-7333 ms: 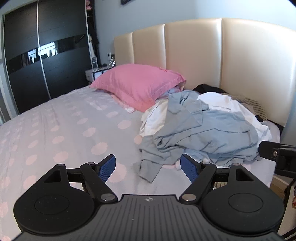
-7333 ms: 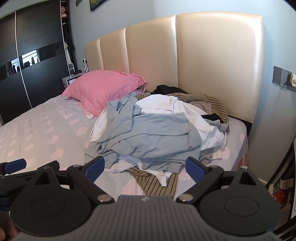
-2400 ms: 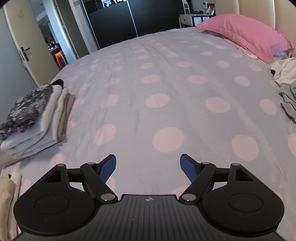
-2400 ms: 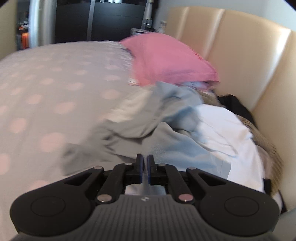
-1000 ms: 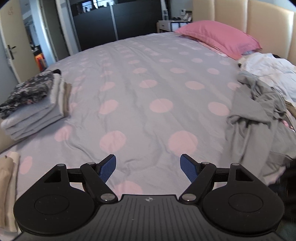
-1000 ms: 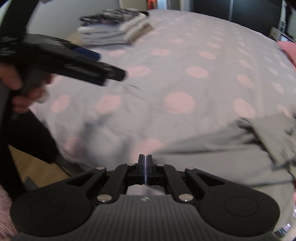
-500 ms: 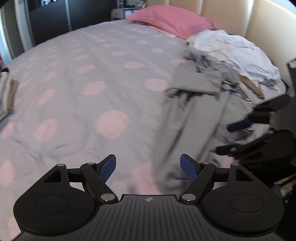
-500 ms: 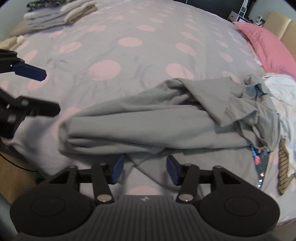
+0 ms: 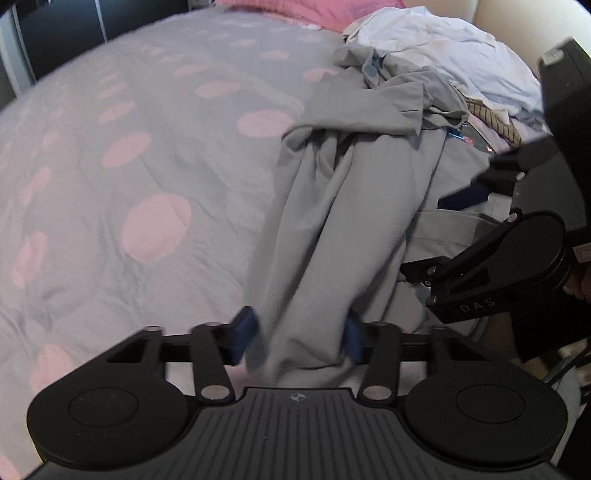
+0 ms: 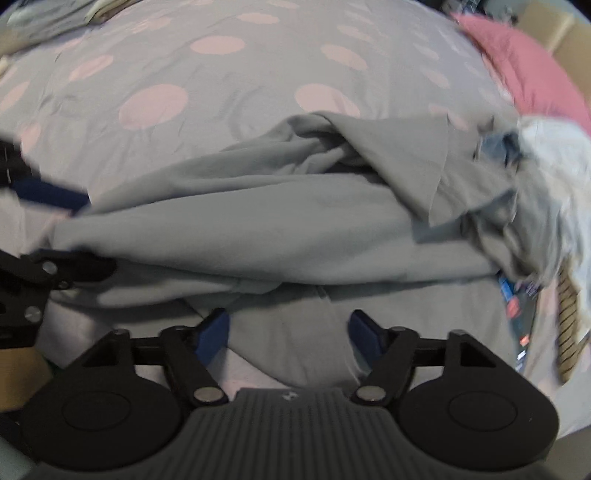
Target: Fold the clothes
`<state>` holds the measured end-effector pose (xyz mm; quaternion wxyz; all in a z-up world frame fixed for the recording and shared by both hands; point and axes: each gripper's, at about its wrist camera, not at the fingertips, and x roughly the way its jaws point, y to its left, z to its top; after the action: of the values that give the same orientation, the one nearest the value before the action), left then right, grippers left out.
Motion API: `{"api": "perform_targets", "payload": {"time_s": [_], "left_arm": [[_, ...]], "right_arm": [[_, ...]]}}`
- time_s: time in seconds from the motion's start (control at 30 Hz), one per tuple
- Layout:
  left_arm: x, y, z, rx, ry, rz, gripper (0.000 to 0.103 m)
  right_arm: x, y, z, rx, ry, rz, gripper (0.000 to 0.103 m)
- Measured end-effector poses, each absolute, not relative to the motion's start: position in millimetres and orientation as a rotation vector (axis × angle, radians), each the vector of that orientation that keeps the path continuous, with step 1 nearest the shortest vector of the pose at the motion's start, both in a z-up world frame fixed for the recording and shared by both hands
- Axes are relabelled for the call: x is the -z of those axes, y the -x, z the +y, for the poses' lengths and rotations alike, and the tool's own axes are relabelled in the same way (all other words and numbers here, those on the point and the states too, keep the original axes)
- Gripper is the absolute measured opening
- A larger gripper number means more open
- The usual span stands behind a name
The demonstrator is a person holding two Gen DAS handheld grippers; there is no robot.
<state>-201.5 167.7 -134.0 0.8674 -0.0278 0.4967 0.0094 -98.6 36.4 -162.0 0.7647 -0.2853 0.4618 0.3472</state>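
A grey garment (image 9: 332, 221) lies stretched in a long bunch across the spotted bed cover (image 9: 147, 166), its end near the bed's edge. My left gripper (image 9: 298, 336) straddles that end. Its blue pads stand apart with the bunched cloth between them, and the left pad is blurred. In the right wrist view the same garment (image 10: 295, 214) runs left to right. My right gripper (image 10: 289, 328) is open over a flat lower flap of it, gripping nothing. Each gripper shows in the other's view: the right gripper (image 9: 439, 232) beside the cloth, the left gripper (image 10: 62, 230) at its left end.
A pile of white and pale blue clothes (image 9: 443, 48) and a striped piece (image 9: 495, 122) lie past the garment's far end. A pink pillow (image 10: 524, 62) sits at the head of the bed. A folded stack (image 10: 48, 22) rests at the far corner.
My right gripper went from shut on the grey cloth to open and let it drop. Both grippers sank toward the garment. The left pads have narrowed around its end.
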Motion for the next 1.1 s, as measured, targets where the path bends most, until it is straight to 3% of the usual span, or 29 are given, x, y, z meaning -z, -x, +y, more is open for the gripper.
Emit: {"api": "perform_targets", "payload": {"time_s": [0.03,0.1,0.2,0.23,0.57,0.77,0.93,1.03,1.1], "left_arm": [[133.6,201.4,170.0,-0.021,0.078,1.037,0.032],[131.3,201.8,173.8,-0.027,0.096,1.030,0.017],[122.7,205.0,179.9,-0.038,0.118,1.006,0.009],[117.9,205.6,182.4,-0.047,0.130,0.996,0.009],[50.6,249.3,233.5,-0.266,0.114,0.882,0.007],[34.0,287.9,270.5,-0.352,0.088,0.958,0.007],[61.9,289.8,279.2,-0.353,0.079,1.092,0.007],[73.4,290.1,278.1,-0.361,0.078,1.121,0.011],[74.0,291.0,277.5,-0.352,0.070,1.134,0.022]], "right_arm": [[161.9,96.2,35.6,-0.766,0.580,1.032,0.045],[161.2,94.9,35.7,-0.769,0.547,1.052,0.036],[156.3,99.6,38.4,-0.774,0.542,1.030,0.013],[152.5,101.9,39.1,-0.793,0.524,1.024,0.009],[99.8,169.9,72.5,-1.144,0.492,0.892,0.008],[79.6,219.5,95.4,-1.338,0.542,0.879,0.003],[92.0,243.1,109.9,-1.369,0.636,0.885,0.003],[94.5,242.9,108.4,-1.354,0.650,0.902,0.008],[93.5,240.4,101.5,-1.343,0.650,0.905,0.010]]}}
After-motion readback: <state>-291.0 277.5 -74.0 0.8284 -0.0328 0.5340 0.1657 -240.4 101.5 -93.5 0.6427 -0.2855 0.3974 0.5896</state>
